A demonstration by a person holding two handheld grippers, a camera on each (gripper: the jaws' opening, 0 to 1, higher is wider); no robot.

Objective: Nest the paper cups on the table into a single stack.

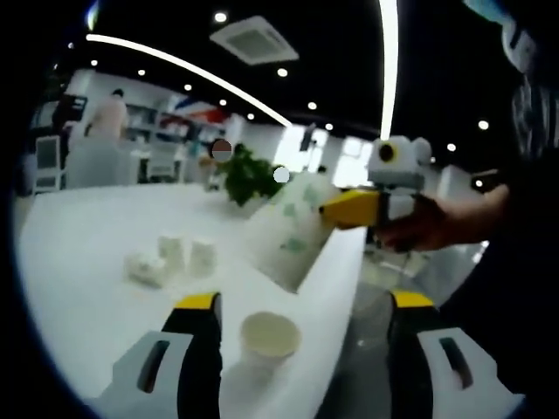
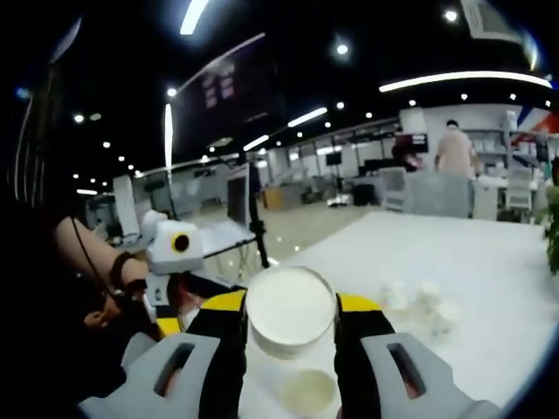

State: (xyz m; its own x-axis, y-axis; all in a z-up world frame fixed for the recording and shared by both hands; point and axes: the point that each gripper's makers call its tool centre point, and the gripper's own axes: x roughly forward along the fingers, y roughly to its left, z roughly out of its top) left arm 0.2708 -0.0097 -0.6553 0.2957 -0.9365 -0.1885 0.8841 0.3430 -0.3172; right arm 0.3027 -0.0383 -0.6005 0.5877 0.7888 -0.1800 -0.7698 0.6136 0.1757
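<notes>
White table [image 1: 87, 288]: right gripper [image 2: 290, 327] grasps a paper cup [image 2: 290, 310]; left gripper [image 1: 301, 319], jaws released, straddles the near cup [image 1: 270, 336]; next, nest them

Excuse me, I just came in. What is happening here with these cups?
A person works with a handheld gripper in each hand, stacking paper cups on a white table. The right gripper is shut on a held cup, lifted above the table. Below it an upright cup stands near the table edge, between the open jaws of the left gripper. A few more loose cups wait farther back on the table.
</notes>
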